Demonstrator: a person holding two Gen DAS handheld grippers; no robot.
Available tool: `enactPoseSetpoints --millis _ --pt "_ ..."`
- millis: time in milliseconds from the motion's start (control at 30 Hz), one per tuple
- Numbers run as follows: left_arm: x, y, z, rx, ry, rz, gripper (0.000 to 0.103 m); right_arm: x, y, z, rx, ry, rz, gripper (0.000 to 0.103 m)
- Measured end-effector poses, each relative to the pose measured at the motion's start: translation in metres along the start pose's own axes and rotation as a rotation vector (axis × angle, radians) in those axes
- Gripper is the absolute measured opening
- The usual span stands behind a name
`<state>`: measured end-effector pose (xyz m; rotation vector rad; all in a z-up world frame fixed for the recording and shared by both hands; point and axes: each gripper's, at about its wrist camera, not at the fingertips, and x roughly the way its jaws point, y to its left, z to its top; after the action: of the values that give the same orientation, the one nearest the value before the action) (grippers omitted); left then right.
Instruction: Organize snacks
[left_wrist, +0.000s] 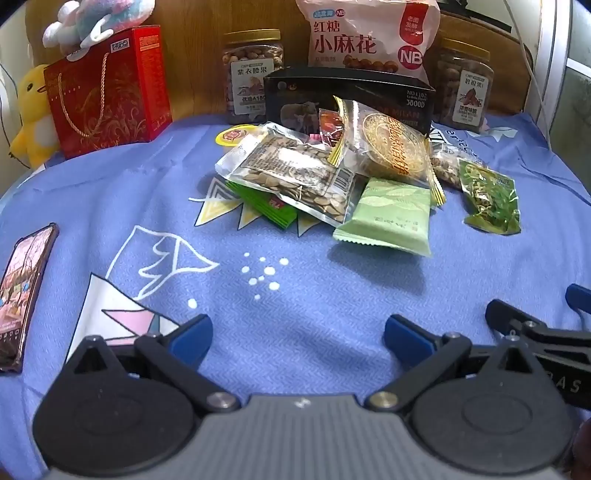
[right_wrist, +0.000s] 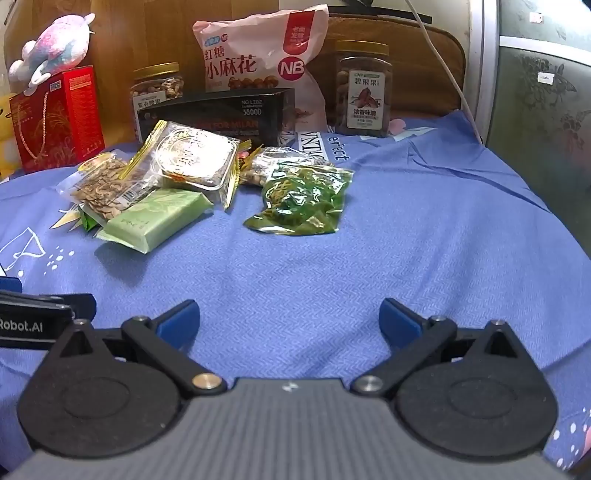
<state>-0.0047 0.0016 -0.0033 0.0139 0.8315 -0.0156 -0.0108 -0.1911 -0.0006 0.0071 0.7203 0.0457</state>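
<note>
Blue patterned cloth (right_wrist: 406, 229) over the surface, wooden board (left_wrist: 192, 55) behind, white cable (right_wrist: 443, 66) at right

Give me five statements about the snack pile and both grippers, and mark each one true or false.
1. The left gripper holds a snack. False: its jaws are open and empty.
2. The light green packet lies at the near edge of the pile. True.
3. The pink bag lies flat on the cloth. False: it stands upright behind the black box.
4. The right gripper is open above bare blue cloth. True.
5. The phone sits on top of the red gift box. False: it lies on the cloth; a plush toy tops that box.
</note>
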Motion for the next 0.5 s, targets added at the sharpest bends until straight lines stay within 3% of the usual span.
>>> enactPoseSetpoints --millis 300,500 --pt "-0.004 0.010 -0.001 -0.042 -0.024 -0.053 0.103 -0.004 0.000 -0.005 -0.001 -0.023 0.002 0.103" --pt "-0.007 0.016 -0.011 -0.014 -0.081 -0.094 0.103 -0.005 -0.003 -0.006 -0.012 -0.037 0.022 0.103"
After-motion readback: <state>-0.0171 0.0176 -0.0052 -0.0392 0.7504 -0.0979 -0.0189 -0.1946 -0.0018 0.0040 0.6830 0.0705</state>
